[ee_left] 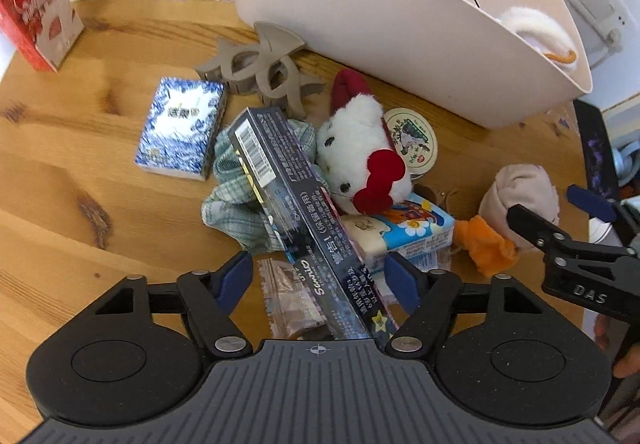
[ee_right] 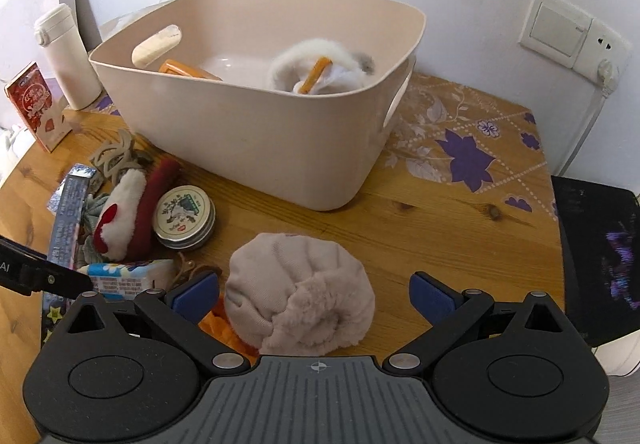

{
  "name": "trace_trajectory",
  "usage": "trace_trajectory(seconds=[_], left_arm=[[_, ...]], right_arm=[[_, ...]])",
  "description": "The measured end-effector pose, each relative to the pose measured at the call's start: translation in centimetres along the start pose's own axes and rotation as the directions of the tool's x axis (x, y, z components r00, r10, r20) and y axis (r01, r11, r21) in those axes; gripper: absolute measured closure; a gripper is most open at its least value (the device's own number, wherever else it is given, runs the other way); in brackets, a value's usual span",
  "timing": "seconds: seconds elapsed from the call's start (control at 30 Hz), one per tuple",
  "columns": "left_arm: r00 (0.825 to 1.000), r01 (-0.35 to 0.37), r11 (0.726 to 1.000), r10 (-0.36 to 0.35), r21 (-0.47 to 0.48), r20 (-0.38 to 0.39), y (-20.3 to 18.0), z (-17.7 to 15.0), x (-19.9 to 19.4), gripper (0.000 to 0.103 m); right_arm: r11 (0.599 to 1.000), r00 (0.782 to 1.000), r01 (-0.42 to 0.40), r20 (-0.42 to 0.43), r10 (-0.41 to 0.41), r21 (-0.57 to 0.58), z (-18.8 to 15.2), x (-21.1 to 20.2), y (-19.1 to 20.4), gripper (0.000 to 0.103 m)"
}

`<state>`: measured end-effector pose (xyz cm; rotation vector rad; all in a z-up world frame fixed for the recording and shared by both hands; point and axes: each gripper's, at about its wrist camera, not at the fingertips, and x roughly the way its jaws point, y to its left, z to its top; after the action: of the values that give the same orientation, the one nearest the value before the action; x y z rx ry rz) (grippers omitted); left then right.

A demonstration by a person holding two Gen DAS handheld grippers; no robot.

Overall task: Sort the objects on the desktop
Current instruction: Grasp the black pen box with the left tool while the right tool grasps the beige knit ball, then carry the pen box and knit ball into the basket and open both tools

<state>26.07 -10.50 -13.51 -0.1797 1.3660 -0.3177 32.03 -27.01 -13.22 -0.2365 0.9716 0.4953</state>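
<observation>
My left gripper (ee_left: 320, 276): jaws wide, dark box (ee_left: 296, 203) lying btwn. My right gripper (ee_right: 314, 294): jaws wide, either side of pink plush (ee_right: 296, 288). Beige bin (ee_right: 280, 139) behind.

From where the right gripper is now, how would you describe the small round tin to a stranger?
Start at the big beige tub on the wooden table. Just before its front wall lies the round tin, beside a white-and-red plush. It is the only metal item, with a plant drawing on its lid.
</observation>
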Motion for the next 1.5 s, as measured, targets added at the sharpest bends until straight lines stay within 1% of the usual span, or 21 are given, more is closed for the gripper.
trace_trajectory(seconds=[0.03, 0.07, 0.1, 0.13, 0.17, 0.2, 0.27, 0.3, 0.37, 0.47, 0.63, 0.83, 1.0, 1.1, 1.2, 1.4, 1.5], left_arm=[[1.000, 0.013, 1.000, -0.013, -0.010, -0.006, 0.1, 0.0, 0.1, 0.043], [1.000, 0.016, 1.000, -0.016, -0.014, -0.014, 0.1, -0.1, 0.3, 0.048], [1.000, 0.013, 1.000, -0.013, -0.012, -0.021, 0.0, -0.1, 0.4, 0.055], [1.000, 0.010, 1.000, -0.010, -0.007, -0.025, -0.1, -0.2, 0.5, 0.062], [1.000, 0.010, 1.000, -0.010, -0.001, -0.028, -0.2, -0.2, 0.6, 0.065], [1.000, 0.011, 1.000, -0.010, 0.002, -0.027, -0.2, -0.3, 0.6, 0.066], [1.000, 0.011, 1.000, -0.011, 0.011, -0.018, -0.3, -0.3, 0.5, 0.076], [1.000, 0.010, 1.000, -0.010, 0.014, -0.015, -0.4, -0.4, 0.4, 0.080], [1.000, 0.003, 1.000, -0.002, 0.019, -0.007, -0.4, -0.4, 0.2, 0.080], [1.000, 0.001, 1.000, -0.001, 0.022, -0.002, -0.5, -0.4, 0.0, 0.080], [1.000, 0.012, 1.000, -0.012, 0.027, 0.023, -0.5, -0.7, -0.9, 0.080], [0.998, 0.023, 0.999, -0.025, 0.041, 0.049, -0.5, -1.3, -2.5, 0.080], [0.995, 0.028, 0.997, -0.034, 0.067, 0.093, -0.2, -2.4, -4.4, 0.080], [0.994, 0.037, 0.997, -0.044, 0.063, 0.102, 0.3, -3.0, -5.3, 0.080], [0.993, 0.058, 0.996, -0.064, 0.061, 0.102, 0.7, -3.9, -6.4, 0.080], [0.987, 0.073, 0.993, -0.084, 0.088, 0.137, 1.6, -5.6, -8.9, 0.080], [0.983, 0.076, 0.992, -0.092, 0.105, 0.158, 2.0, -6.4, -10.1, 0.080]], right_arm=[[1.000, 1.000, -0.007, -0.005, 0.007, 0.003, 0.1, 0.2, -0.1, 0.012], [1.000, 1.000, -0.013, -0.007, 0.013, 0.006, 0.1, 0.3, -0.1, 0.018], [1.000, 1.000, -0.015, -0.007, 0.015, 0.009, 0.1, 0.4, -0.1, 0.020], [1.000, 1.000, -0.017, -0.008, 0.017, 0.009, 0.1, 0.5, -0.1, 0.027], [1.000, 1.000, -0.020, -0.011, 0.020, 0.006, 0.1, 0.6, 0.0, 0.035], [1.000, 1.000, -0.025, -0.012, 0.025, 0.003, 0.1, 0.7, 0.1, 0.037], [1.000, 0.999, -0.031, -0.009, 0.031, 0.000, 0.0, 0.7, 0.1, 0.044], [1.000, 0.999, -0.031, -0.006, 0.031, -0.005, 0.1, 0.6, 0.2, 0.046], [1.000, 1.000, -0.028, 0.000, 0.028, -0.012, 0.0, 0.5, 0.3, 0.052], [1.000, 1.000, -0.027, 0.007, 0.027, -0.015, -0.1, 0.1, 0.3, 0.057], [1.000, 1.000, -0.014, 0.017, 0.015, -0.018, -0.4, -0.9, 0.3, 0.063], [1.000, 0.998, -0.008, 0.057, 0.008, -0.004, -0.9, -3.0, 0.5, 0.063], [1.000, 0.996, -0.002, 0.089, 0.002, 0.007, -1.5, -5.0, 1.1, 0.063], [1.000, 0.994, -0.002, 0.106, 0.001, 0.011, -2.0, -6.3, 1.7, 0.063], [1.000, 0.992, 0.001, 0.122, -0.002, 0.009, -2.5, -7.6, 2.4, 0.063], [1.000, 0.986, 0.020, 0.162, -0.022, 0.013, -3.4, -10.5, 3.3, 0.063], [0.999, 0.981, 0.031, 0.190, -0.029, -0.007, -3.6, -12.0, 4.1, 0.063]])
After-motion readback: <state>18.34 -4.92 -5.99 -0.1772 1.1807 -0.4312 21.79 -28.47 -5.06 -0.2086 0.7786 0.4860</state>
